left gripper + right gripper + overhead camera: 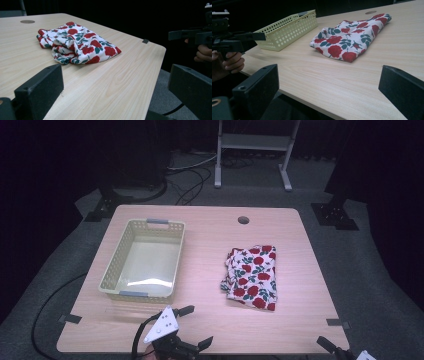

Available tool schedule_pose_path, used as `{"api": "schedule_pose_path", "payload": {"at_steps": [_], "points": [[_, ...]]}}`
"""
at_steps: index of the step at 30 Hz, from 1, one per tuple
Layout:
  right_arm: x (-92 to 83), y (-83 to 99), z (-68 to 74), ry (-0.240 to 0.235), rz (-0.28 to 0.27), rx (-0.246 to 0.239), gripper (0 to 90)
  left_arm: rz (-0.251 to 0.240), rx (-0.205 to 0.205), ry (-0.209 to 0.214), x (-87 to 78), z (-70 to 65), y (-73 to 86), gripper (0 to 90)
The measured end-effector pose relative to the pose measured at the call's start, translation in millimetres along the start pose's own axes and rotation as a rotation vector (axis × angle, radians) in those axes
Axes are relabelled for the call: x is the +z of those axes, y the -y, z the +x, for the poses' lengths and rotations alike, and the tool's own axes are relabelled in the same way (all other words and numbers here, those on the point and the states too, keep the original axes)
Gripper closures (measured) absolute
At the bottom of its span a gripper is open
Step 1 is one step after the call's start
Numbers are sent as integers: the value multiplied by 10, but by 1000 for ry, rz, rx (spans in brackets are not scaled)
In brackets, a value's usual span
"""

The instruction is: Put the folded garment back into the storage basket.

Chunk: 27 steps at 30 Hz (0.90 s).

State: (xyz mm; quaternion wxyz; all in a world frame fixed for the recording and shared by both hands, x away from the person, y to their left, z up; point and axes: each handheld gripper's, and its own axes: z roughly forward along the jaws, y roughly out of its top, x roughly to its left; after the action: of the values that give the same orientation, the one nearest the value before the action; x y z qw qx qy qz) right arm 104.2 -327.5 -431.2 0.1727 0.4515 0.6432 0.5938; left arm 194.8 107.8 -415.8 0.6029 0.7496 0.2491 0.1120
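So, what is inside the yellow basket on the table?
The yellow basket looks empty: in the high view its pale floor is bare, with only a streak of reflected light. The strip of floor just behind its near wall is hidden. The rose-print cloth lies outside, to its right.

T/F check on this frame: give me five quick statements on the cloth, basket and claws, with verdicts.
1. The rose-print cloth lies on the table, outside the basket. True.
2. The basket holds a second cloth. False: the basket is empty.
3. The left claw grips the cloth. False: its jaws are open, near the table's front edge, apart from the cloth.
4. The right claw is open with nothing between its jaws. True.
5. The cloth is spread flat across the whole table. False: it lies bunched and folded on the right half.
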Motion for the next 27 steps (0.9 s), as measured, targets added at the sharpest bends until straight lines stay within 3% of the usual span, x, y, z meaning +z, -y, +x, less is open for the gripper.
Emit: {"api": "schedule_pose_path", "payload": {"at_steps": [8, 13, 27], "points": [[44, -21, -42, 6, 9, 15, 23, -4, -7, -1, 10, 18, -10, 0], [95, -115, -79, 8, 30, -7, 23, -3, -11, -1, 13, 31, -9, 0], [562, -394, -209, -39, 66, -39, 23, -18, -23, -5, -24, 64, -9, 0]]}}
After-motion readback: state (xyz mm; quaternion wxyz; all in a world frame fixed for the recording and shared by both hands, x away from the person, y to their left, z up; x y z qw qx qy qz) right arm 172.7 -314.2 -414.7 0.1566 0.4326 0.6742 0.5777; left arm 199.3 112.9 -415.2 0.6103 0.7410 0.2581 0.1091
